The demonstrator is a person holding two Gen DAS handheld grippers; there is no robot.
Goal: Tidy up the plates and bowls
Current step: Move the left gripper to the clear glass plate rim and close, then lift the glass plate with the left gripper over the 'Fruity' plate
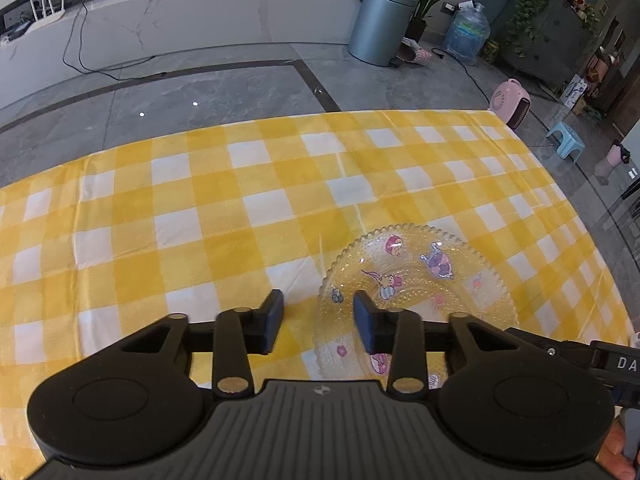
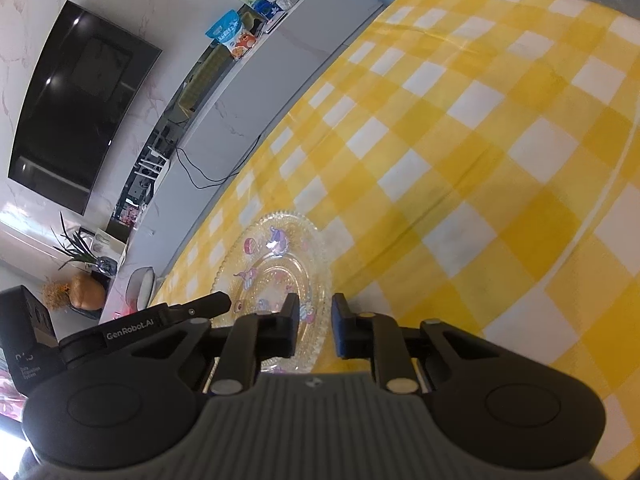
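Currently both claws, left claw (image 1: pixel 318 322) and right claw (image 2: pixel 316 330), straddle opposite rim edges of the clear beaded glass plate with cartoon prints (image 1: pixel 416 280) at lower centre on the yellow-checked surface (image 1: pixel 200 208), jaws partly open, not pinching; slick thin rim could slip or tip on closing.

A clear glass plate with cartoon prints (image 1: pixel 416 280) lies on the yellow-and-white checked tablecloth (image 1: pixel 200 220) near its edge. The left gripper (image 1: pixel 318 322) straddles one rim and the right gripper (image 2: pixel 316 326) the opposite rim.

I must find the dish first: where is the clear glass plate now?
The glass plate lies on the yellow checked cloth, low and right of centre in the left wrist view, its rim between the left gripper and the right gripper.
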